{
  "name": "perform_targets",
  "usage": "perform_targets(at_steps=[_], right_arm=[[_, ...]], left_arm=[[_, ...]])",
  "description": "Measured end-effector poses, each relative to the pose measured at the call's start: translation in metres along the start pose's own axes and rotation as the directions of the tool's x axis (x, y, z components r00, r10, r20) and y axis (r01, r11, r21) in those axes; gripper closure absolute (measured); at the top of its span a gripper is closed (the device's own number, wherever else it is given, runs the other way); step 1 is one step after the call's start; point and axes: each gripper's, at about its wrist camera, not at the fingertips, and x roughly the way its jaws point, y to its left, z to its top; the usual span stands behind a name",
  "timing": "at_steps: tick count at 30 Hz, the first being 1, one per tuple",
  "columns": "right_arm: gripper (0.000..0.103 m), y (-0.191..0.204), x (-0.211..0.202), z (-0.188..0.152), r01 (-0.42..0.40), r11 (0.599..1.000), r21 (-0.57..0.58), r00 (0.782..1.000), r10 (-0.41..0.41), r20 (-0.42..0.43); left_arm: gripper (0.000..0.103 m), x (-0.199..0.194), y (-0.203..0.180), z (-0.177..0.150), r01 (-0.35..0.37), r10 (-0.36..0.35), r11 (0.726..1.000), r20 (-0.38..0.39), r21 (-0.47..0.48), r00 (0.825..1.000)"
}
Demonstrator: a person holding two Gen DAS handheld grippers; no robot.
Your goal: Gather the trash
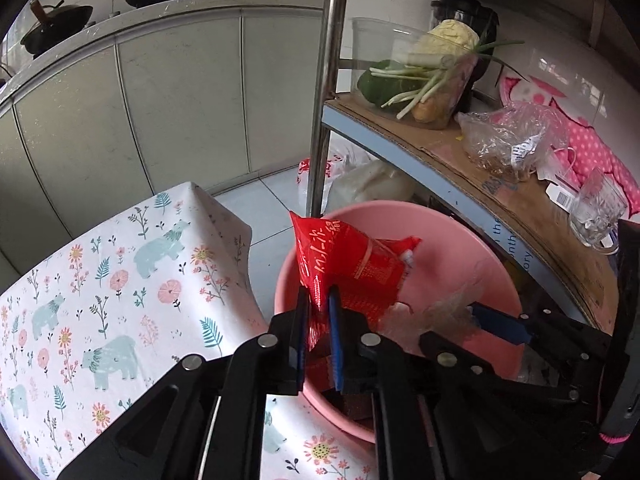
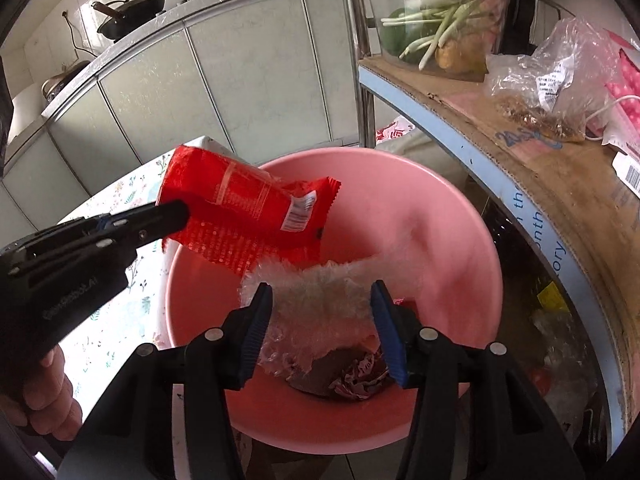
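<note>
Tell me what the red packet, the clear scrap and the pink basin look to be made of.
Red packet: glossy printed plastic film, creased, with a serrated end seal. Clear scrap: thin crinkled transparent plastic, probably wrap or a bag; it is blurred. Pink basin: smooth moulded plastic by its even colour and soft sheen, though enamel can't be ruled out.

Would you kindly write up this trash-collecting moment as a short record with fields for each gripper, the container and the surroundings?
left gripper: closed on the red snack wrapper, held over the basin
right gripper: crumpled clear plastic between its fingers, above the basin; whether the pads press on it cannot be told
container: pink basin, dark and crumpled scraps already at its bottom
beside basin: table with floral bear-print cloth
shelf: cardboard-lined shelf with green onions, a clear bag and a glass mug
</note>
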Motion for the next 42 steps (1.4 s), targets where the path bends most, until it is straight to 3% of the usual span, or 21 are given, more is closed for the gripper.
perform_targets(at_steps=[4, 12, 16, 20, 28, 32, 42], right_arm=[[0.047, 0.000, -0.002, -0.001, 0.006, 1.000, -0.007, 1.000, -0.006, -0.004], [0.044, 0.009, -0.016, 0.000, 0.007, 1.000, -0.021, 1.000, -0.007, 0.024], [0.044, 0.022, -0.029, 0.000, 0.003, 0.999, -0.051, 0.999, -0.001, 0.052], [0.044, 0.039, -0.040, -0.001, -0.006, 0.996, -0.090, 0.997, 0.013, 0.076], [0.043, 0.091, -0.058, -0.010, -0.054, 0.984, -0.167, 0.992, 0.072, 0.103], [0.037, 0.124, -0.065, -0.015, -0.088, 0.973, -0.212, 0.988, 0.112, 0.106], [0.037, 0.183, -0.079, -0.028, -0.133, 0.943, -0.304, 0.979, 0.173, 0.107]], left_arm=[[0.077, -0.009, 0.003, 0.002, 0.027, -0.027, 1.000, 0.014, -0.007, 1.000], [0.065, -0.030, 0.010, 0.002, 0.030, -0.029, 0.999, 0.038, -0.028, 0.999], [0.065, -0.044, 0.012, -0.003, 0.008, -0.006, 0.999, 0.056, -0.032, 0.998], [0.065, -0.066, 0.015, -0.012, -0.042, 0.044, 0.999, 0.077, -0.020, 0.996], [0.065, -0.112, 0.045, -0.033, -0.126, 0.136, 0.987, 0.099, -0.099, 0.986], [0.065, -0.139, 0.067, -0.047, -0.184, 0.201, 0.972, 0.108, -0.144, 0.974], [0.065, -0.194, 0.123, -0.086, -0.292, 0.331, 0.916, 0.107, -0.274, 0.938]])
